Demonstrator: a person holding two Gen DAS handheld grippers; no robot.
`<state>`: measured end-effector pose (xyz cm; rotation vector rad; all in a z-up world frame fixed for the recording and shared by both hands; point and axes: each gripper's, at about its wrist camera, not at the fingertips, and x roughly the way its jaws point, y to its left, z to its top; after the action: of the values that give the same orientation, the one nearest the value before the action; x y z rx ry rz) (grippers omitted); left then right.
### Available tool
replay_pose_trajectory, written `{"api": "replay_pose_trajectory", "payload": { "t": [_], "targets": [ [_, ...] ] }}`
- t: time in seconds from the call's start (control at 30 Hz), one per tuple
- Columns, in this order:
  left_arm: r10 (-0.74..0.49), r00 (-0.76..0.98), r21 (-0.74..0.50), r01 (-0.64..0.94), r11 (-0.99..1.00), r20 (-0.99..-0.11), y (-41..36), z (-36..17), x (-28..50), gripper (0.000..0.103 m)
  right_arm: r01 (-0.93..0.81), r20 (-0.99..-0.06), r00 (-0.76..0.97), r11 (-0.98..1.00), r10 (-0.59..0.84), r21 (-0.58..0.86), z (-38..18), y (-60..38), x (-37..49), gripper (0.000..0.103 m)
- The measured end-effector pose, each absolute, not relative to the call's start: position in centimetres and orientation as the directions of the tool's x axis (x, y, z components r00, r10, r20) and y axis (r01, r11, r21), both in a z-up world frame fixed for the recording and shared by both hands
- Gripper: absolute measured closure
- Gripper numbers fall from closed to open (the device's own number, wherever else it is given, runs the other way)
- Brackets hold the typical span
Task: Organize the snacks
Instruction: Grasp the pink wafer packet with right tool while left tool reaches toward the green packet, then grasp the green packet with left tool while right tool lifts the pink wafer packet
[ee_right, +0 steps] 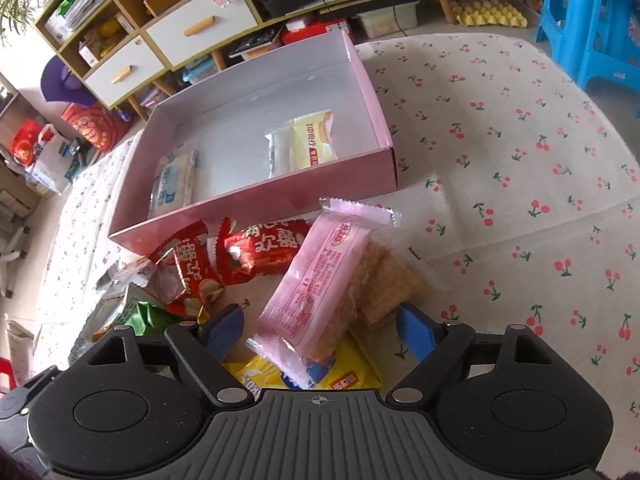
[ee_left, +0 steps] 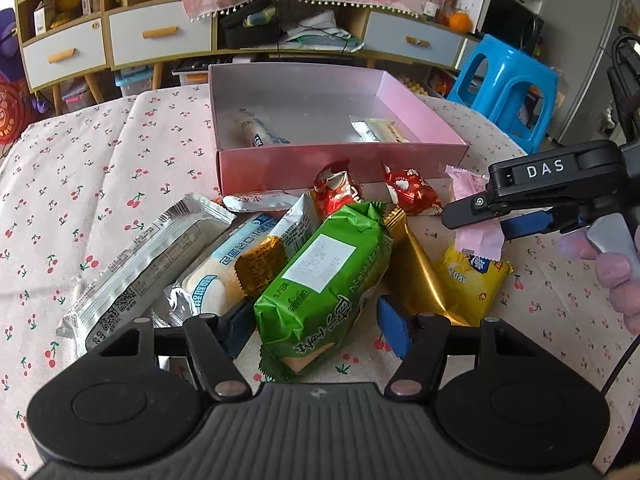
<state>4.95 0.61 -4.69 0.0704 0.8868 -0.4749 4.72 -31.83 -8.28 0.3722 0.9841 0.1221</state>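
Observation:
A green snack packet (ee_left: pixel 320 276) lies lengthwise between the fingers of my left gripper (ee_left: pixel 316 320). The left pad is right beside it and a small gap shows at the right pad, so the jaws stand open. My right gripper (ee_right: pixel 319 326) straddles a pink wafer packet (ee_right: pixel 320 280) that rests tilted on a yellow packet (ee_right: pixel 352 372). Tablecloth shows between its left pad and the wrapper, so it is open. In the left wrist view the right gripper (ee_left: pixel 488 228) is at the right edge. A pink box (ee_left: pixel 340 168) (ee_right: pixel 248 212) behind the pile holds two white packets.
Red candy packets (ee_left: pixel 340 192) (ee_right: pixel 240 252), a gold packet (ee_left: pixel 420 276), and silver and white packets (ee_left: pixel 152 256) lie in front of the box on the cherry-print cloth (ee_right: pixel 520 160). A blue stool (ee_left: pixel 508 88) and a cluttered sideboard (ee_left: pixel 160 36) stand behind the table.

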Motion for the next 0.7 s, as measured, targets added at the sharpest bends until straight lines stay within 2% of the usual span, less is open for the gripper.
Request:
{"api": "replay_pose_trajectory", "payload": {
  "t": [0.07, 0.23, 0.4, 0.5, 0.67, 0.7],
  "targets": [
    [-0.375, 0.533, -0.143, 0.425, 0.894, -0.759, 0.7, -4.6, 5.0, 0.041, 0.06, -0.791, 0.558, 0.938, 0.252, 0.341, -8.2, -31.7, 4.7, 0.019],
    [-0.381, 0.524, -0.144, 0.436, 0.888, -0.762, 0.1, -4.4, 5.1, 0.04, 0.071, -0.794, 0.563, 0.944, 0.229, 0.322, -7.9, -31.9, 4.7, 0.027],
    [-0.399, 0.515, -0.154, 0.453, 0.878, -0.758, -0.4, -4.1, 5.0, 0.043, 0.075, -0.792, 0.571, 0.946, 0.217, 0.314, -7.5, -32.4, 4.7, 0.05],
    [-0.392, 0.517, -0.144, 0.454, 0.879, -0.761, -0.6, -4.1, 5.0, 0.045, 0.067, -0.79, 0.569, 0.944, 0.23, 0.323, -7.4, -32.8, 4.8, 0.059],
    [-0.374, 0.527, -0.107, 0.468, 0.877, -0.763, -1.3, -4.1, 4.9, 0.047, 0.06, -0.789, 0.565, 0.941, 0.243, 0.333, -7.6, -33.2, 4.8, 0.061],
    [-0.369, 0.53, -0.099, 0.47, 0.877, -0.764, -1.4, -4.1, 4.9, 0.048, 0.057, -0.789, 0.565, 0.942, 0.243, 0.331, -7.5, -33.2, 4.8, 0.065]
  ]
}}
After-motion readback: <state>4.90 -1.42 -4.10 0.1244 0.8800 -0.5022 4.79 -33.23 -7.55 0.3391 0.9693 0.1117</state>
